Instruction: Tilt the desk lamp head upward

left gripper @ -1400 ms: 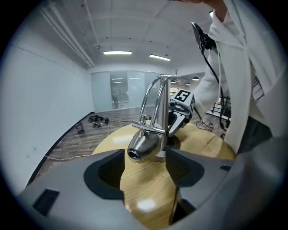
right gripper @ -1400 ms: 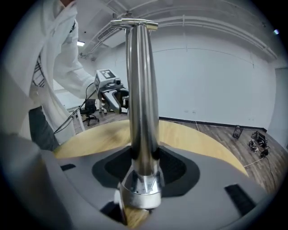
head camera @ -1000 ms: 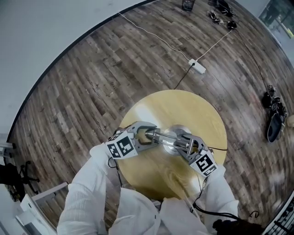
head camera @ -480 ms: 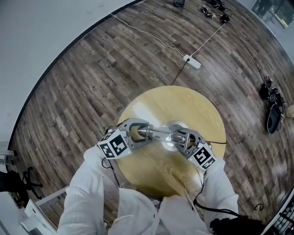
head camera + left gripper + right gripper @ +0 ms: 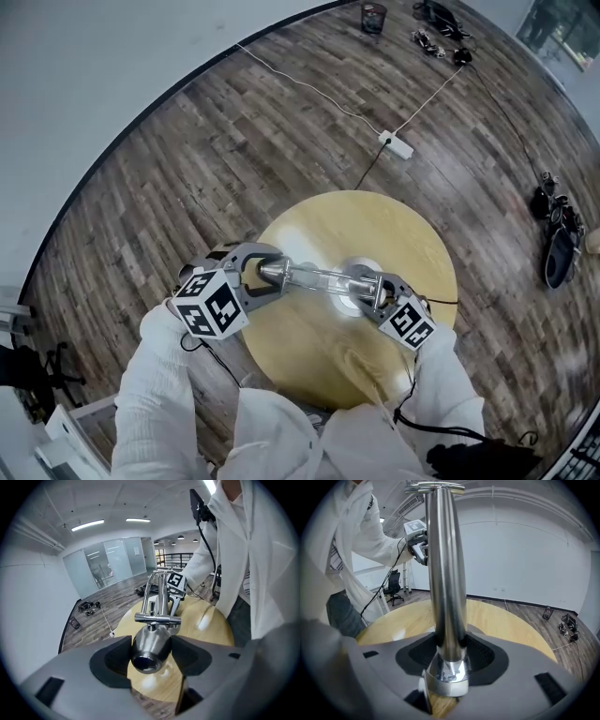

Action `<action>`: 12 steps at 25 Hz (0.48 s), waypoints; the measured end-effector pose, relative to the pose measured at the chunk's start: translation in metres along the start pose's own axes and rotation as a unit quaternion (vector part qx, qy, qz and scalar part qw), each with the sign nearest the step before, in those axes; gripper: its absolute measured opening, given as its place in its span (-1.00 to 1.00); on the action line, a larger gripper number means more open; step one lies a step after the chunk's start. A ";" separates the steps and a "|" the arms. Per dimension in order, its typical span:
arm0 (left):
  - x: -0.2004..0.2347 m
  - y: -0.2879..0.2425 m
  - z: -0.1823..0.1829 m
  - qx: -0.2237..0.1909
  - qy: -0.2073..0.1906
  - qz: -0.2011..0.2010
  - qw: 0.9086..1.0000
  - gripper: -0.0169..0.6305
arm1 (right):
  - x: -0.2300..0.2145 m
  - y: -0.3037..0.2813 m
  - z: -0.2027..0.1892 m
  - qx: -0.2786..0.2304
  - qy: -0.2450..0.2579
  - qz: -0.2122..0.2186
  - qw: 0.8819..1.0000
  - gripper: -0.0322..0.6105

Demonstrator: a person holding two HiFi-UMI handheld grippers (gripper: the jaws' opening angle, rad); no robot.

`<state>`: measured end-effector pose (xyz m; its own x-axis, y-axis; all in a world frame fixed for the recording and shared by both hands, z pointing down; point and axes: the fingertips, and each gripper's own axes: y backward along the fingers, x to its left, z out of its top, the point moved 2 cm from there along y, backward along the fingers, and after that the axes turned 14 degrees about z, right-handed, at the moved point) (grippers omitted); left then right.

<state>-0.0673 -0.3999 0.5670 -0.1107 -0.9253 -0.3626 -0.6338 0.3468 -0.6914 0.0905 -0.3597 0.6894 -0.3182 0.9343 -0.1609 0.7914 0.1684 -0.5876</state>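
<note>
A chrome desk lamp stands on the round wooden table (image 5: 412,234). Its twin-rod arm (image 5: 314,277) runs from the base (image 5: 359,272) leftward to the bullet-shaped lamp head (image 5: 150,651). My left gripper (image 5: 265,274) is shut on that head, whose chrome body fills the gap between the dark pads (image 5: 117,660) in the left gripper view. My right gripper (image 5: 372,287) is shut on the lamp's upright post (image 5: 446,588) just above the base collar. In the right gripper view, the left gripper shows high up at the arm's far end.
A white power strip (image 5: 397,146) with its cords lies on the wood floor beyond the table. A dark cup (image 5: 373,16) and cable clutter sit at the far wall. Shoes and a bag (image 5: 560,234) lie right. An office chair (image 5: 28,366) stands at the left.
My left gripper has moved left and outward past the table's edge with the lamp head in it, so the arm looks longer. My right gripper has stayed on the post.
</note>
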 end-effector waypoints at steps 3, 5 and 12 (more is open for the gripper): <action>0.003 0.014 0.006 0.012 -0.009 0.000 1.000 -0.13 | 0.000 0.003 -0.001 0.020 0.001 -0.005 1.000 -0.27; 0.005 0.022 0.010 0.022 -0.015 -0.002 1.000 -0.13 | 0.000 0.002 -0.002 0.025 0.003 -0.006 1.000 -0.27; 0.018 0.059 0.044 0.065 -0.077 -0.003 0.995 -0.14 | 0.001 0.005 0.002 0.040 -0.004 -0.003 0.999 -0.27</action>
<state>-0.0736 -0.3892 0.4922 0.0182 -0.8966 -0.4424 -0.5293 0.3667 -0.7651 0.0935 -0.3583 0.6847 -0.3266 0.9310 -0.1631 0.7453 0.1475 -0.6502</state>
